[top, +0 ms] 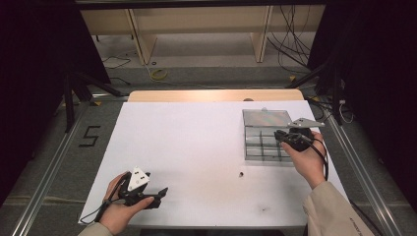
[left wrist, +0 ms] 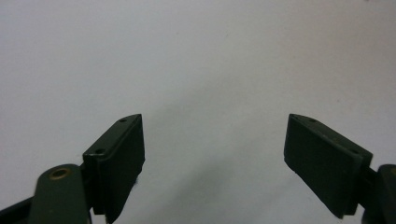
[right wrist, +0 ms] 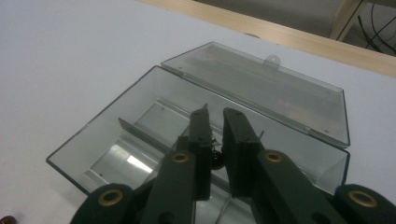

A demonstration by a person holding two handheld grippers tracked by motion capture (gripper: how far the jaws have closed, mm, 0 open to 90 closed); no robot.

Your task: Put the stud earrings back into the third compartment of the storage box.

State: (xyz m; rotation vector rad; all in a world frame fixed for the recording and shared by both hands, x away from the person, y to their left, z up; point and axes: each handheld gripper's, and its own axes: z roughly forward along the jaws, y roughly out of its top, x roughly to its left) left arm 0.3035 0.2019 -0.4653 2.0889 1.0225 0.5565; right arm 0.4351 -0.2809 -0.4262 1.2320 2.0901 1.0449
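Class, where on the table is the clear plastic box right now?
In the high view the clear plastic box lies open on the right side of the white table, toward the far edge, with the right gripper over its compartments.

One clear plastic box sits on the table, over at about three o'clock on the white sheet, and it carries one hinged lid, laid open at its twelve o'clock side. One white sheet covers one wooden table.

Two hand-held grippers are in play: the left gripper down at seven o'clock, the right gripper at three o'clock over the box. Two hands hold them, one apiece.

One small dark piece sits between the right gripper's jaws. One small dark speck lies on the sheet near five o'clock.
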